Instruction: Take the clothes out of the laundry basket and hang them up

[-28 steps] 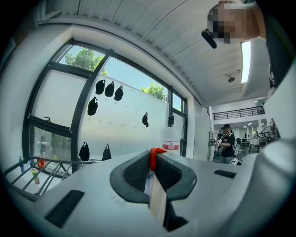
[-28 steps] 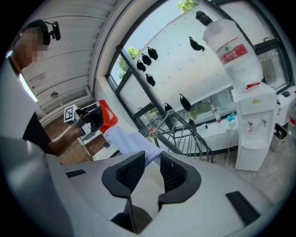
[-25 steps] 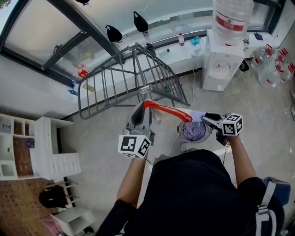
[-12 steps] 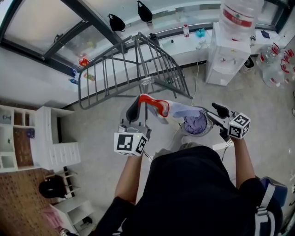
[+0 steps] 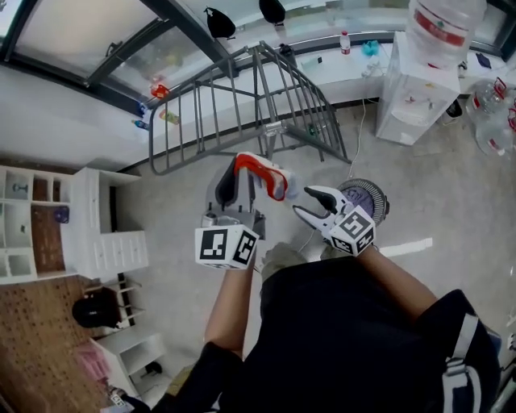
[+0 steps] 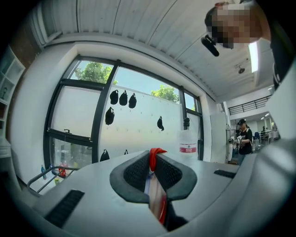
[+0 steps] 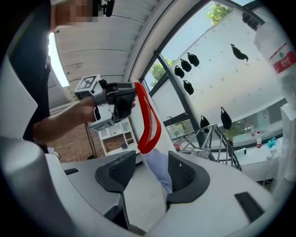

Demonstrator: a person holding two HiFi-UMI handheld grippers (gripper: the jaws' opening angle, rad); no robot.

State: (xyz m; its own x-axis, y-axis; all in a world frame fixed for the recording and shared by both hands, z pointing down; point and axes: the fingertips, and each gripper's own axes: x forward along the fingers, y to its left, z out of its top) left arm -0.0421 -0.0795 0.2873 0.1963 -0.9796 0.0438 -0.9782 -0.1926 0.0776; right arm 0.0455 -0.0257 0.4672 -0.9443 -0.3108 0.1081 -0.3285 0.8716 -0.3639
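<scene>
- Red-trimmed garment point(image 5: 264, 171) hangs mid-air from the left gripper point(image 5: 236, 182), fingers pinched shut on its edge — a thin bite like that could slip.
- Right gripper point(image 7: 149, 172) fingers, just opened wide, straddle the cloth unclamped — they may close on air.

Soft cloth, matt plastic, painted metal.
The garment point(image 5: 262, 171) is thin, pale, faintly lilac cloth with a bright red trim that looks finely ribbed. The left gripper point(image 6: 152, 172) has a smooth matt grey plastic shell and black pads point(image 6: 136, 173) with a fine, grippy, rubbery texture. The drying rack point(image 5: 242, 113) is grey painted metal tube. The laundry basket point(image 5: 375, 193) is slatted grey plastic. The floor point(image 5: 435, 202) is smooth pale tile with a dull sheen, and the water bottle point(image 5: 443, 24) is clear glossy plastic.
</scene>
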